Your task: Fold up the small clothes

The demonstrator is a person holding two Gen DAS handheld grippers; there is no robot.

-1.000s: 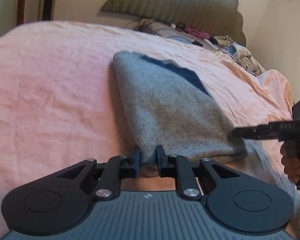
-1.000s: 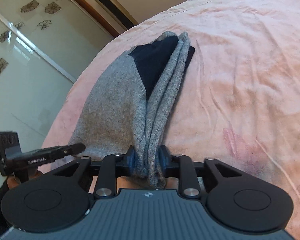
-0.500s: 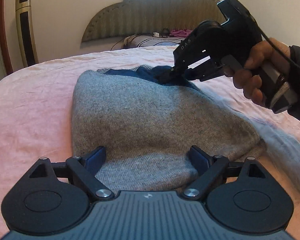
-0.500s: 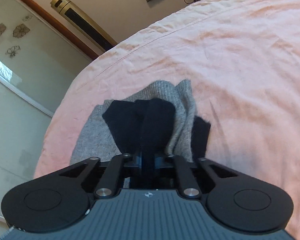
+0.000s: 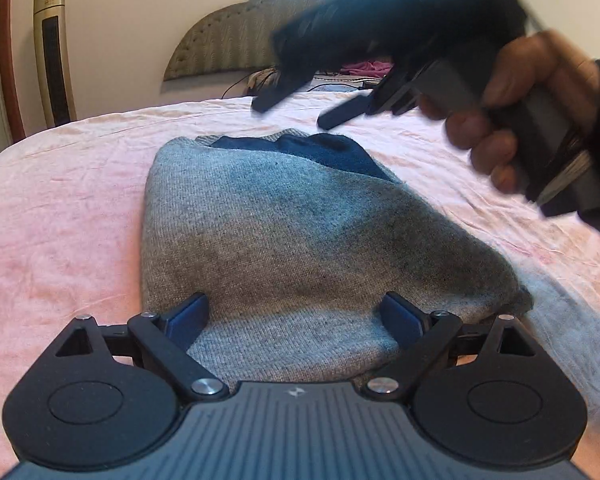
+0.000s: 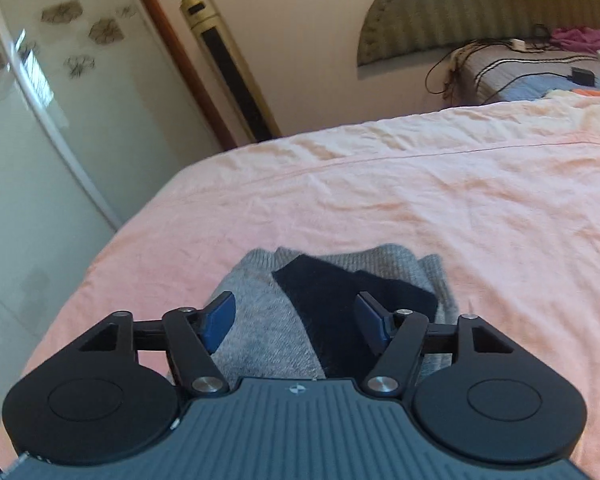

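- A bed (image 5: 60,216) covered by a wrinkled pink sheet (image 6: 440,208) is seen to fill most of both views, with a padded headboard (image 5: 228,40) set against the far wall.
- A tall gold-and-black standing unit (image 5: 54,52) is seen upright by the wall, beside the bed's far corner.
- A grey knit garment (image 5: 292,240) with a dark navy part (image 5: 332,152) is laid folded on the sheet, its near edge lying just in front of the left gripper.
- The left gripper (image 5: 296,316) is held low over the garment's near edge with its jaws spread wide, having just been opening; grey knit is seen between the blue pads (image 5: 188,316), which do not press on it.
- The right gripper (image 6: 296,316) is held by a hand (image 5: 516,120) above the garment's far, navy end; its jaws have just been opening and nothing is clamped between them.
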